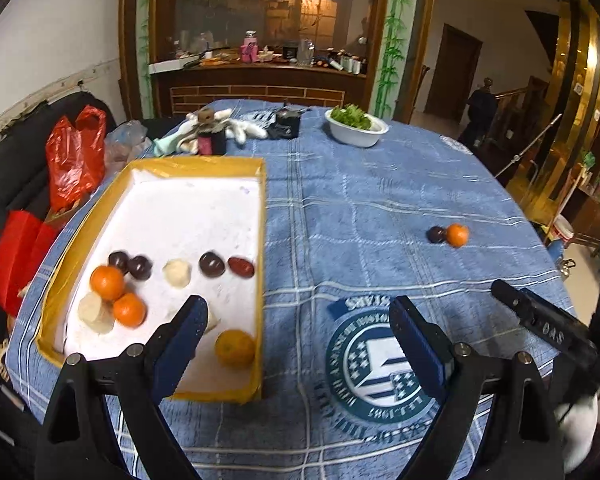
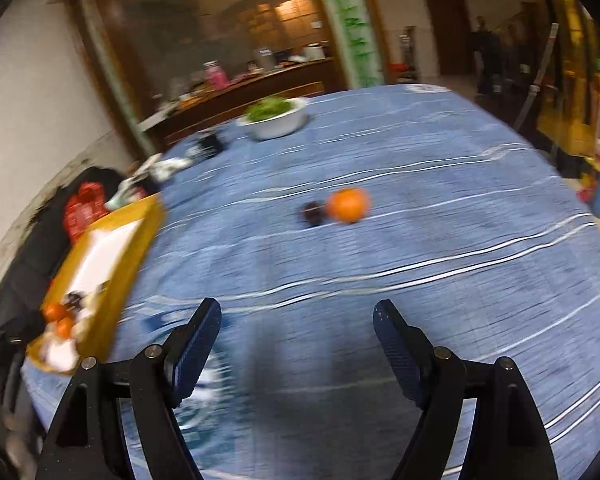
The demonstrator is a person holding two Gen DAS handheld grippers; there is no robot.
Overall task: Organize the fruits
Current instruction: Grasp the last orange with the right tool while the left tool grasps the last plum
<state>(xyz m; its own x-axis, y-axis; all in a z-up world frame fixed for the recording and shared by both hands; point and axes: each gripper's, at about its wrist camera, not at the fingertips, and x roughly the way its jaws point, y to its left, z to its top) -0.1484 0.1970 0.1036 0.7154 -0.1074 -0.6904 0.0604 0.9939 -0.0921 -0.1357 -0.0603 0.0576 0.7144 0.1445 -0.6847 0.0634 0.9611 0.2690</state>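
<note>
Right gripper [image 2: 296, 320], nearest the lens in its wrist view, has both jaws spread wide with nothing between them, above the blue plaid tablecloth [image 2: 420, 240]. Left gripper [image 1: 296, 320] is likewise spread and empty, its left finger over the near end of the yellow-rimmed tray [image 1: 260, 208], its right finger over the round emblem [image 1: 380, 368] printed on the cloth.

Within the tray, near to far: a yellowish citrus [image 1: 235, 349] beside the near right wall; two small oranges [image 1: 118, 296] touching a pale cut piece [image 1: 96, 314]; then a row of dark plums [image 1: 130, 265], a second pale piece [image 1: 177, 273], another plum [image 1: 211, 264] and a red date [image 1: 241, 267].

Farther out on open cloth, well apart from the tray, lie the remaining fruits: a loose orange [image 2: 348, 204] touching a loose dark plum [image 2: 313, 213] on its left. A white bowl of greens [image 2: 276, 118] stands at the far edge.

Probable hazards: the two loose fruits touch, so closing on one may nudge the other into a roll; the right view is motion-blurred, which suggests a fast approach and risk of overshoot.

Orientation: both loose fruits are near-round, with no evident long axis or heading. The date's long axis runs roughly left-right in the left view.
</note>
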